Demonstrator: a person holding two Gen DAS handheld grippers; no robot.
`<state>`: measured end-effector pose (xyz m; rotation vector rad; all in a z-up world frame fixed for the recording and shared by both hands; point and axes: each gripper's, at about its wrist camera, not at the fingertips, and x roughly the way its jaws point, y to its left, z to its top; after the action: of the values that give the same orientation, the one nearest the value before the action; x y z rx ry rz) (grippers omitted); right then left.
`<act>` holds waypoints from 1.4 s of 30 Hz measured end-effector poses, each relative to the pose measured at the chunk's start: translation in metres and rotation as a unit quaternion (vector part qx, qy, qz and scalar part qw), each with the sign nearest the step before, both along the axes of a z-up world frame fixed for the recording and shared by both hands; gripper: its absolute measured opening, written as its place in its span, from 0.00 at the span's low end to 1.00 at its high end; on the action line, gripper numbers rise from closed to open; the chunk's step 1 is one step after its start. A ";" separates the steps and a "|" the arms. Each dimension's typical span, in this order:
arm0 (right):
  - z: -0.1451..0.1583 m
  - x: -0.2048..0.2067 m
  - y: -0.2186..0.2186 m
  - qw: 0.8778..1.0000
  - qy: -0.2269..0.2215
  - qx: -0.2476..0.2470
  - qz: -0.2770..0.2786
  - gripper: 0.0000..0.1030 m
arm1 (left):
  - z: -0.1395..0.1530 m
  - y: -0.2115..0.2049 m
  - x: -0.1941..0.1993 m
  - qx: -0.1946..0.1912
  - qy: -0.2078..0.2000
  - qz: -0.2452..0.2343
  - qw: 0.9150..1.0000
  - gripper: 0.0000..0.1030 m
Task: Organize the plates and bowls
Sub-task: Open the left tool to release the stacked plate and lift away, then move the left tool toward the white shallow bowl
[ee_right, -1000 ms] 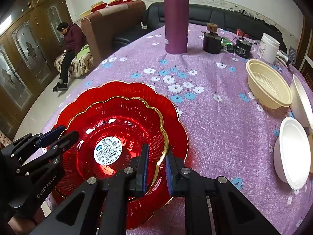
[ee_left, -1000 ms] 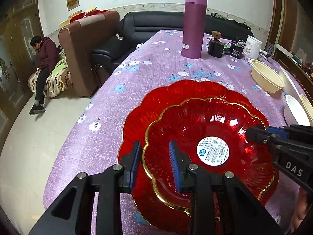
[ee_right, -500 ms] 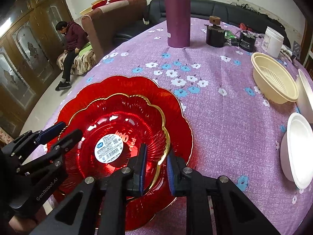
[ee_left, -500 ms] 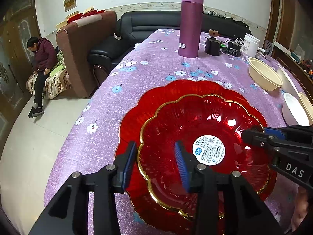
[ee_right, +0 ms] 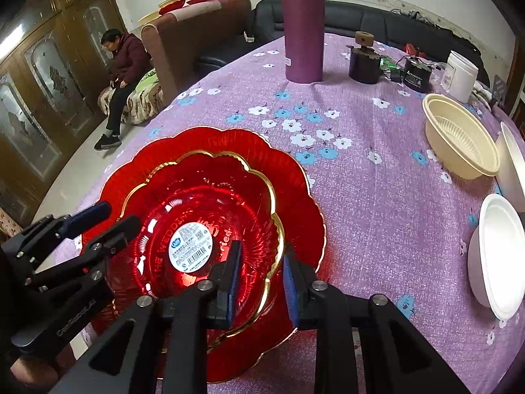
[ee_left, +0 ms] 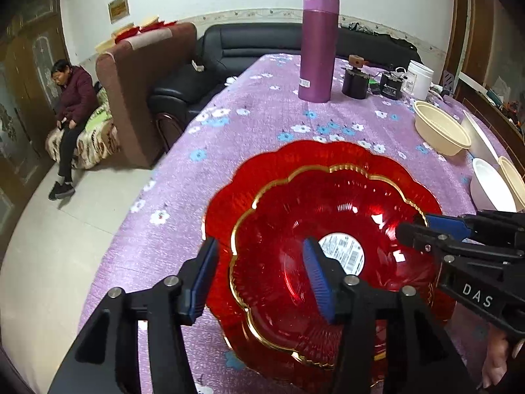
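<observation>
Red bowl [ee_left: 328, 223], gold-rimmed, scalloped, sits nested inside larger red plate [ee_left: 285, 161] at near end of table [ee_left: 249, 121].

Left gripper [ee_left: 259, 275]: jaws opening. Bowl's gold rim runs between the blue pads, outer finger over the plate's edge, inner finger over the bowl's well. Pads stand clear of the rim on both sides; no grip.

Right gripper [ee_right: 262, 279]: jaws opening, gap narrower. Bowl's rim on the opposite side passes between the pads. Inner pad close to the glass, but a gap shows; not clamped.

White round label [ee_right: 191, 247] with barcode at centre of bowl. Raised lettering faint around it.

Outward: purple floral tablecloth [ee_right: 377, 197] under everything. Cream ribbed bowl [ee_right: 459, 138] well apart on the right side. White bowl [ee_right: 495, 256] nearer, beside table edge; another white piece just behind it, partly cut off.

Far end: tall purple flask [ee_left: 317, 46] upright, dark jar [ee_left: 355, 80] beside it, small black box [ee_left: 390, 87], white tub [ee_left: 418, 78].

Beyond table: black sofa [ee_left: 262, 39], brown armchair [ee_left: 137, 88], person seated [ee_left: 70, 111] by wooden doors.
</observation>
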<state>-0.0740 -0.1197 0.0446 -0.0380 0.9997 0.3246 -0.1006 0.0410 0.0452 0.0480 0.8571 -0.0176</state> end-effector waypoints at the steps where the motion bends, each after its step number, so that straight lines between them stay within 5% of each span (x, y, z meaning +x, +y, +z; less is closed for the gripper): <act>1: 0.000 -0.001 0.000 1.000 0.000 -0.001 0.000 0.26 | 0.000 0.001 0.000 -0.003 0.001 0.000 1.000 0.51; 13: 0.021 -0.012 -0.023 0.999 -0.030 0.020 -0.022 0.33 | 0.008 -0.004 -0.003 -0.008 -0.005 -0.006 1.000 0.52; 21: 0.031 -0.022 -0.090 0.993 -0.036 0.064 -0.088 0.33 | 0.021 -0.033 -0.005 -0.002 -0.013 -0.036 0.999 0.52; 42: 0.042 -0.078 -0.295 0.941 -0.082 0.146 -0.295 0.39 | 0.036 -0.190 0.009 -0.013 0.028 -0.184 0.982 0.53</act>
<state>-0.1521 -0.4147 0.0864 0.4908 0.7457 -0.0846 -0.0911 -0.1494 0.0814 0.1814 0.8949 -0.3783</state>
